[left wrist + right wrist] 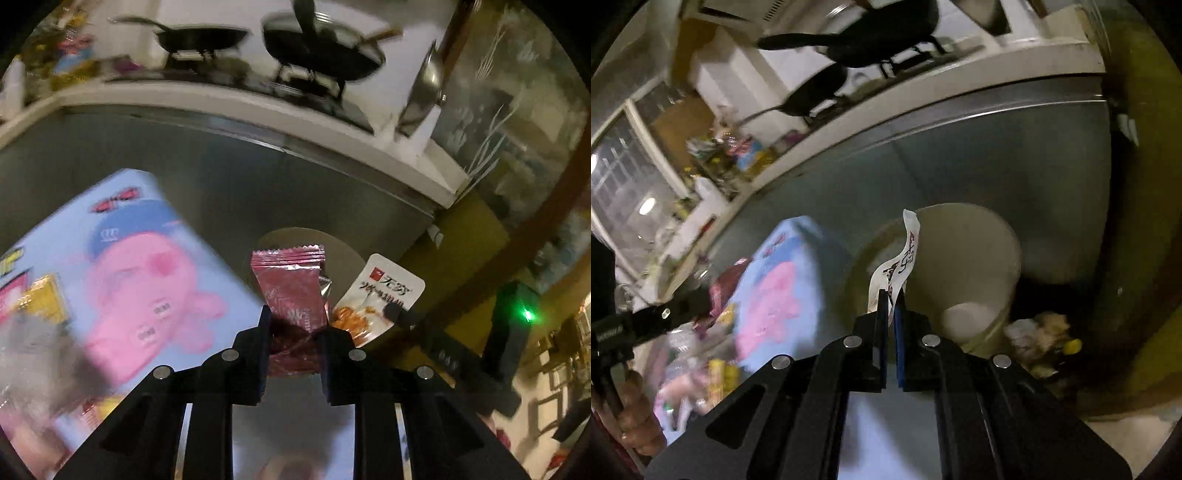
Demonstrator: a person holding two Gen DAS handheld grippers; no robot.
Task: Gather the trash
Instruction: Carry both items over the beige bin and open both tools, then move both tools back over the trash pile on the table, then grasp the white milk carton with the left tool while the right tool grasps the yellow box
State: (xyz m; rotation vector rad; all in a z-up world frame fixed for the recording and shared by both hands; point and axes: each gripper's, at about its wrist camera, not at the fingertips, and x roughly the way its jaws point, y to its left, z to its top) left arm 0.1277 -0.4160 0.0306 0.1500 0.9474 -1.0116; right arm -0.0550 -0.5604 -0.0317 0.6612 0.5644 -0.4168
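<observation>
Presently the left gripper (295, 328) clamps a red wrapper (291, 291); the right gripper (891, 314) pinches a white packet (899, 264) by its lower edge, over the bin (964, 258) at twelve o'clock. Risk: the thin, floppy packet may slip early and land on the floor beside the bin.

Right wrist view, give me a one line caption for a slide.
Right gripper shut on a white snack wrapper, held above the pale trash bin.
</observation>
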